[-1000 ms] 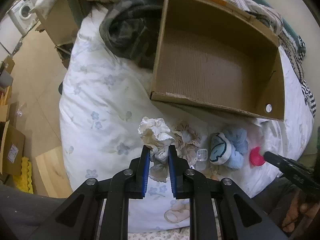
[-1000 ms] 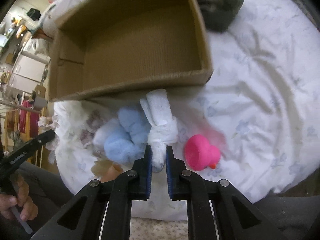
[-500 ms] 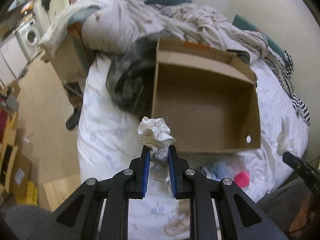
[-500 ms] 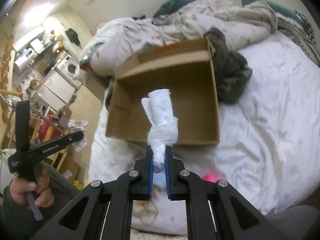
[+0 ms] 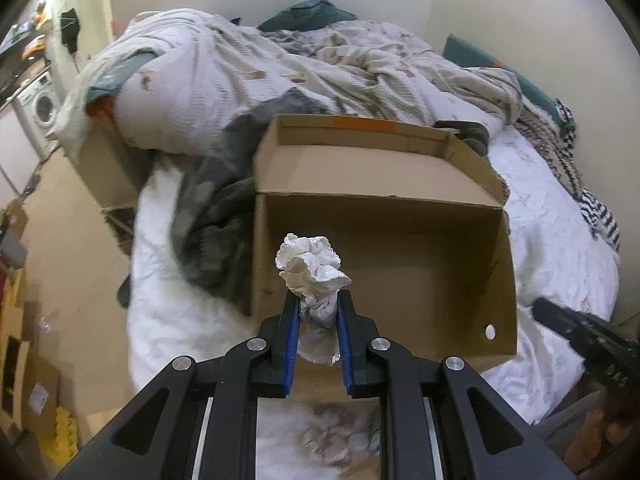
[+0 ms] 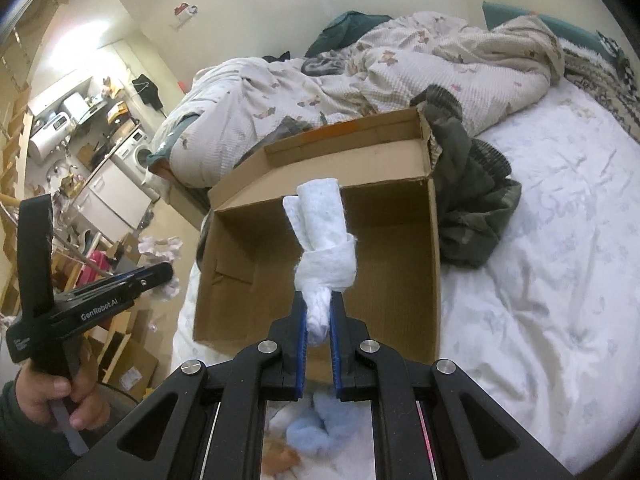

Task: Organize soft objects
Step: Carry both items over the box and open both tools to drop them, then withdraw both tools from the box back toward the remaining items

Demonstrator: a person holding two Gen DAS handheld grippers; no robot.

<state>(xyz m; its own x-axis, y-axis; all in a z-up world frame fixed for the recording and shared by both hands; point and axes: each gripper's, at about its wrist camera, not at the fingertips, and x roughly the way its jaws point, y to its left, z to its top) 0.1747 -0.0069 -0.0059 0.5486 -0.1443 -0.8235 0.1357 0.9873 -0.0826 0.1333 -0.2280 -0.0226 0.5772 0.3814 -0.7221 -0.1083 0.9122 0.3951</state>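
White crumpled cloth (image 5: 312, 264) clamped in left jaws, knotted white cloth (image 6: 326, 248) clamped in right jaws, both raised over the empty cardboard box (image 5: 460, 216) on the bed (image 6: 540, 280), likely for dropping in.

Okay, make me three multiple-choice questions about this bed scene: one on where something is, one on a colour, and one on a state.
1. Where does the cardboard box sit?
A) on the floor
B) on the bed
C) on a chair

2. What colour is the knotted cloth in the right gripper?
A) white
B) red
C) black

3. What is inside the box?
A) nothing
B) folded clothes
C) shoes

Answers: 1 B, white bedding surrounds the box; 2 A, the knotted cloth is plainly white; 3 A, only bare cardboard shows inside.
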